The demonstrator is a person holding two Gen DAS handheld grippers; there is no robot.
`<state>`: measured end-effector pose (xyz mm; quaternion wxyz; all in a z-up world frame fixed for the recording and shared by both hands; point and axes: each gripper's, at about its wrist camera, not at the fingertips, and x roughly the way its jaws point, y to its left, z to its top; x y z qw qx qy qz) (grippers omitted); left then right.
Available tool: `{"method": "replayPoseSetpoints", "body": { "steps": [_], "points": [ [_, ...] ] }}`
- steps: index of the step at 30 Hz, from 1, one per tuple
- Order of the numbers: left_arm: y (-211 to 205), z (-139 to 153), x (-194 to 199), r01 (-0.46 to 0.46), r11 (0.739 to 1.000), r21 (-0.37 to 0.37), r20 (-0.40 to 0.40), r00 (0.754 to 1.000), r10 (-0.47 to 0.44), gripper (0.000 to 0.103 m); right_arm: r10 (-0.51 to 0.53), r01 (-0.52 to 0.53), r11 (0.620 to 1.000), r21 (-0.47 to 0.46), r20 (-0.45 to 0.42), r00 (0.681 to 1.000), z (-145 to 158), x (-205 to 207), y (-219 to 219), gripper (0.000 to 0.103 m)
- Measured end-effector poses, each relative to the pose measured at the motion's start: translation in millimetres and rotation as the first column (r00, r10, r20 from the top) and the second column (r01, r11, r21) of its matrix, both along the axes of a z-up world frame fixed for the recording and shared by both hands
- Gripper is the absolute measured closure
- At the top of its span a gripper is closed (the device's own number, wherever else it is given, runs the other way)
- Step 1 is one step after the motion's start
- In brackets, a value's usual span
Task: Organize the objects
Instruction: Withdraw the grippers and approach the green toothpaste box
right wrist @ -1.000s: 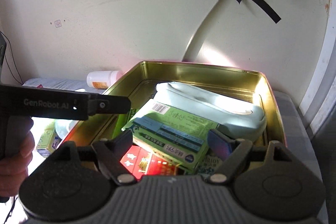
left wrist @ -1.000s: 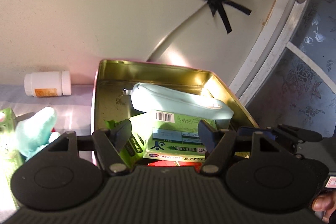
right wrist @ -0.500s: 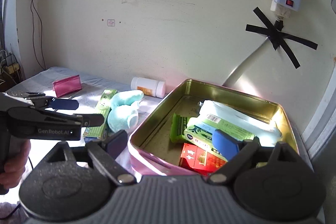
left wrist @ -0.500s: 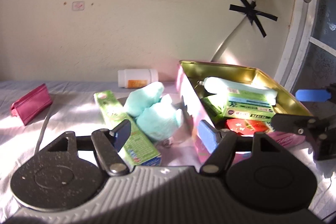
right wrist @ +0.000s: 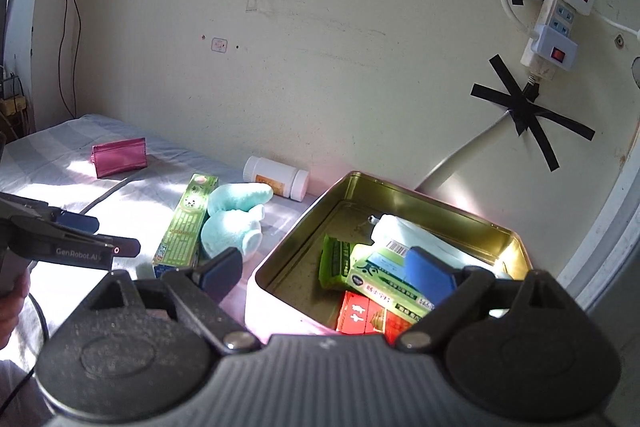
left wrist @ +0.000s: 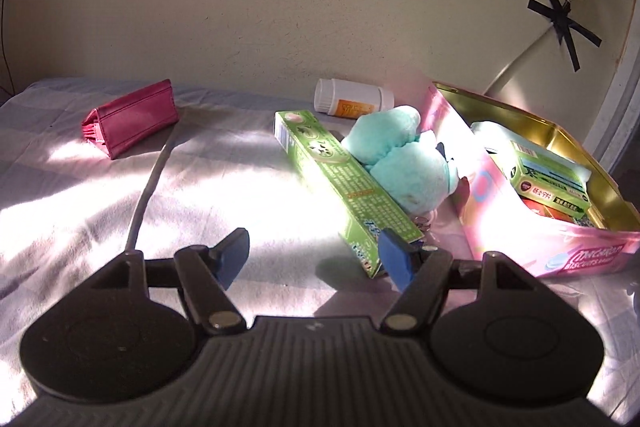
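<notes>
- The left gripper (left wrist: 312, 253) hovers low over a sheet-covered bed (left wrist: 80, 195), jaws wide and holding nothing.
- The right gripper (right wrist: 326, 269) hangs above a pink biscuit tin (right wrist: 280, 267), jaws wide and holding nothing.
- The tin already holds several small boxes and a pale pouch.
- Outside it, just left of the tin, lie a long green toothpaste box (left wrist: 344, 183) and a turquoise plush toy (left wrist: 400, 163), touching each other.
- A white pill bottle (left wrist: 352, 101) lies on its side by the wall; a magenta pouch (left wrist: 128, 117) sits well apart to the left.
- The toothpaste box looks light and stiff; gripping across its narrow width near the middle seems best.
- The plush looks soft and will squash, so a deep pinch on its body should hold.
</notes>
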<state>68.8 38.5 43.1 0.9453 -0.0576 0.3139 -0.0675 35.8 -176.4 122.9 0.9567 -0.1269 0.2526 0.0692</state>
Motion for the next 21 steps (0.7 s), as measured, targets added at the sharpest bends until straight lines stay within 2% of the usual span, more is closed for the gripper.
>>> {"method": "replayPoseSetpoints", "body": {
  "steps": [12,21],
  "points": [
    [12,-7,8,-0.019,1.0,-0.001,-0.018,1.0,0.019,0.03,-0.002,0.002,1.0,-0.024,-0.013,1.0,-4,10,4,0.011],
    [38,-15,18,-0.068,0.998,-0.001,-0.03,0.997,0.068,0.03,0.013,-0.015,0.998,-0.06,-0.032,0.999,-7,23,20,0.011]
  ]
}}
